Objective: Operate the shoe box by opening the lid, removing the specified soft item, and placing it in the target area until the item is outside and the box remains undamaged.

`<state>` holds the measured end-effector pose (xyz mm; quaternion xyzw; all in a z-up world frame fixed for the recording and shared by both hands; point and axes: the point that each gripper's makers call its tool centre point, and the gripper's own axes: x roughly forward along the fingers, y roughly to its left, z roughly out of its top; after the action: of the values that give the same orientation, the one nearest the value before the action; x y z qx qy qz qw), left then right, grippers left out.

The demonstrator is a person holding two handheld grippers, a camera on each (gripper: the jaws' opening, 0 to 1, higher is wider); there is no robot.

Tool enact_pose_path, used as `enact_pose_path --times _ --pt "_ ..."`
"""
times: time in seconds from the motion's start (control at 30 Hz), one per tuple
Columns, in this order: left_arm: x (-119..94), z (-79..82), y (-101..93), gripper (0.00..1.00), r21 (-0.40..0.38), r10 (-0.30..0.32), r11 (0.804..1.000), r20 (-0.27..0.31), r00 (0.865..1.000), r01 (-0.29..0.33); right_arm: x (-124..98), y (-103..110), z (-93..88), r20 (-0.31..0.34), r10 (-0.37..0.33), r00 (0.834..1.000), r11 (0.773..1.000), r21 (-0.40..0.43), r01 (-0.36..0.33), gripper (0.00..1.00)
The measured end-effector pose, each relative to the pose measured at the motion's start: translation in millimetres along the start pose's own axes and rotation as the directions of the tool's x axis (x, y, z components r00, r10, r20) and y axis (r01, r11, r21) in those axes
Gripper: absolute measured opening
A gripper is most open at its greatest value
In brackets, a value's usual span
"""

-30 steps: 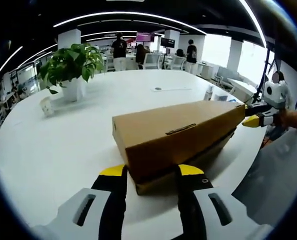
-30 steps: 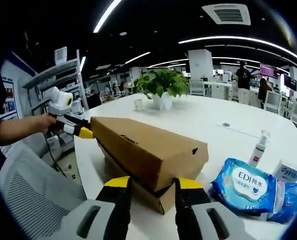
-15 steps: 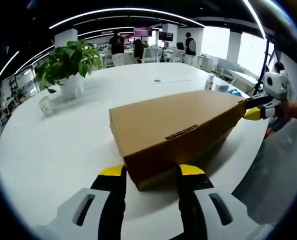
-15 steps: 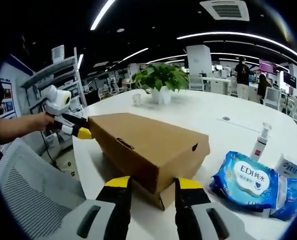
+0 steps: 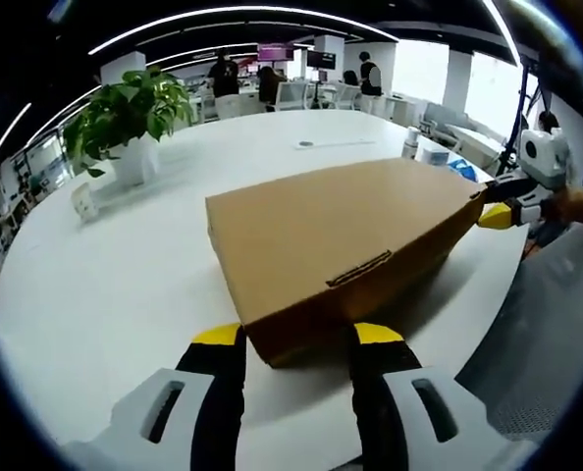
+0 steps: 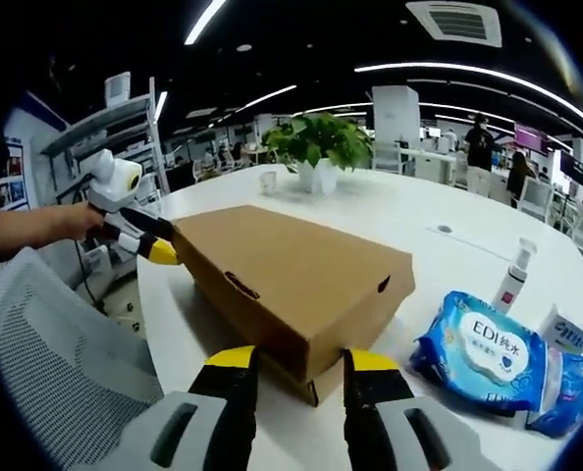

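Note:
A brown cardboard shoe box (image 5: 341, 235) lies on the white round table (image 5: 105, 294) with its lid nearly flat on the base. My left gripper (image 5: 296, 339) is open, its yellow-tipped jaws straddling the near corner of the lid. My right gripper (image 5: 498, 211), held by a hand, sits at the far corner. In the right gripper view the box (image 6: 291, 285) runs away from my right gripper (image 6: 296, 358), which is open astride its near corner, and my left gripper (image 6: 154, 245) touches the far end. A sliver of the base shows under the lid. The box's contents are hidden.
A blue wet-wipes pack (image 6: 483, 358), a spray bottle (image 6: 512, 285) and a small white carton (image 6: 566, 334) lie right of the box. A potted plant (image 5: 130, 113) and a paper cup (image 5: 79, 201) stand farther back. A grey mesh chair (image 6: 46, 363) sits at the table edge.
The lid, earlier raised well above the base at both ends, has come down almost flat onto it. Both grippers stay at the box's two ends with the same jaw spacing.

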<state>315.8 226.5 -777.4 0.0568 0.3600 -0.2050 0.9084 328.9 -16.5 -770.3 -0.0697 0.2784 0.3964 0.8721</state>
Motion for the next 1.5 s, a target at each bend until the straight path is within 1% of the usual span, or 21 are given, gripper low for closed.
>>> enact_pose_path --times 0.33,0.5,0.63,0.8,0.9,1.07,1.2,1.33,1.5 --pt "1.9 -1.5 -0.5 0.42 -0.016 0.0 1.0 -0.002 1.0 0.0 0.8 -2.2 -1.0 -0.01 -0.005 1.0 1.0 0.003 0.005 0.32" --pt "-3.9 2.4 -0.6 0.42 -0.034 -0.01 0.999 0.011 1.0 0.01 -3.8 -2.2 4.6 0.002 0.001 1.0 1.0 -0.003 -0.001 0.33" --pt "-6.7 5.1 -1.5 0.42 -0.027 -0.015 1.0 0.014 1.0 0.016 -7.2 -0.1 9.1 0.003 0.008 1.0 1.0 -0.02 -0.008 0.35" --pt "-6.4 3.2 -2.4 0.41 -0.022 -0.02 1.0 0.005 1.0 0.02 -8.5 0.1 10.2 0.001 0.012 1.0 1.0 -0.028 -0.012 0.35" --pt "-5.1 -0.9 -2.5 0.41 -0.026 -0.018 1.0 -0.008 1.0 0.018 -8.5 -1.1 6.7 -0.013 0.009 1.0 0.999 -0.03 -0.01 0.35" --pt "-2.5 -4.9 -2.1 0.4 -0.035 -0.011 0.999 -0.011 1.0 0.01 -7.3 -0.8 2.1 -0.021 0.011 1.0 1.0 -0.029 -0.012 0.35" --pt "-4.1 -5.0 -2.2 0.39 -0.034 -0.012 0.999 -0.011 1.0 0.011 -7.5 0.4 3.2 -0.017 0.014 1.0 0.999 -0.032 -0.014 0.35" --pt "-8.4 -2.1 -1.0 0.39 -0.031 -0.008 0.999 -0.005 1.0 0.008 -8.1 0.8 6.5 -0.011 0.016 1.0 0.999 -0.043 -0.016 0.35" --pt "-12.5 7.0 -1.5 0.39 -0.023 -0.012 1.0 0.02 1.0 0.012 -6.0 0.2 9.1 -0.007 0.018 1.0 0.999 -0.05 -0.018 0.35"
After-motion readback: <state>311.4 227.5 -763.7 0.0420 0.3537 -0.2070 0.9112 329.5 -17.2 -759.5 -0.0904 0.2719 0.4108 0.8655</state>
